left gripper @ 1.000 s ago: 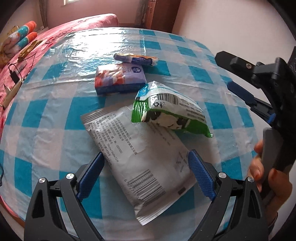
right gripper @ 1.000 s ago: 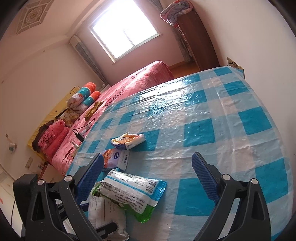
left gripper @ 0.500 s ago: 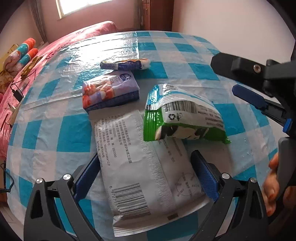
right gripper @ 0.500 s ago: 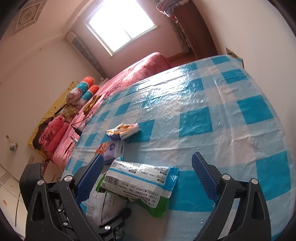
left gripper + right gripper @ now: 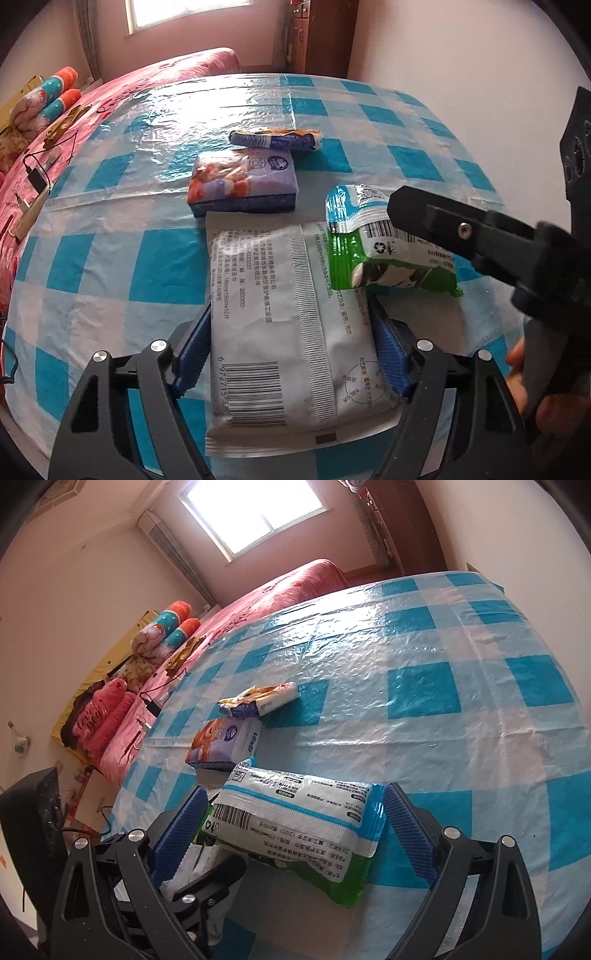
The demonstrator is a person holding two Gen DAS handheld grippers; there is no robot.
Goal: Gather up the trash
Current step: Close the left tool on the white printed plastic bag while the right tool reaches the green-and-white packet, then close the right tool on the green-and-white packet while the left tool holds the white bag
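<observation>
The left gripper (image 5: 290,349), low in the frame, has just been closing and now squeezes the white packet (image 5: 284,325). The right gripper (image 5: 295,834) stays open around the green packet (image 5: 295,823), not touching it yet. One piece of trash looks ready to lift.

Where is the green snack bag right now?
The green snack bag sits on the checked tablecloth between the right gripper's open fingers, leaning on the white packet, just in front of the purple tissue pack.

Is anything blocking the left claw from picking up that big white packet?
Partly. The left gripper has been closing, its pads now against the white packet. But the green bag lies on the packet's far right corner, with the right gripper around it.
</observation>
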